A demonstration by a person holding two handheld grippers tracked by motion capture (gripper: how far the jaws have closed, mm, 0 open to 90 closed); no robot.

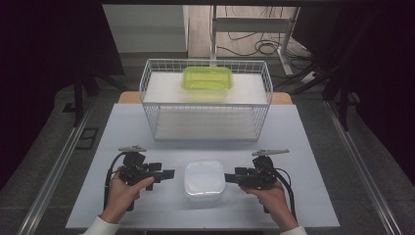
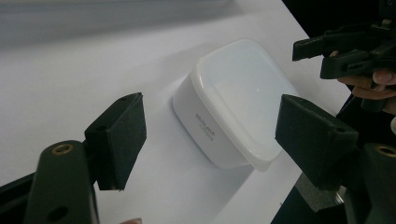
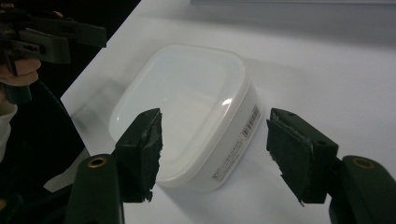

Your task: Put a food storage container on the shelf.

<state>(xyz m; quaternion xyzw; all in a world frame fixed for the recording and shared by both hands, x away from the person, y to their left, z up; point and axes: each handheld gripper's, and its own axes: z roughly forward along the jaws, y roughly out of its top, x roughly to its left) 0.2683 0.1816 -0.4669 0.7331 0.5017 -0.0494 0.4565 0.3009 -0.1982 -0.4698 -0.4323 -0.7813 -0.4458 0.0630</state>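
White lidded container [image 1: 204, 180] is sitting near the table's [image 1: 303, 147] front edge, between our two grippers. We are holding the left gripper [image 1: 166, 174] and right gripper [image 1: 230, 177] with jaws wide, gripping nothing; we are judging it best to close in level from both sides. We are counting one wire basket [image 1: 205, 100], one green box [image 1: 207, 78], one white container, two grippers.

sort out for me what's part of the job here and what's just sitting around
In the job:
white lidded container, on the table between both grippers
left gripper, open, pointed at it
right gripper, open, pointed at it

Just there:
wire basket at the table's far side
green container on the basket's upper level
table
cables on the floor behind
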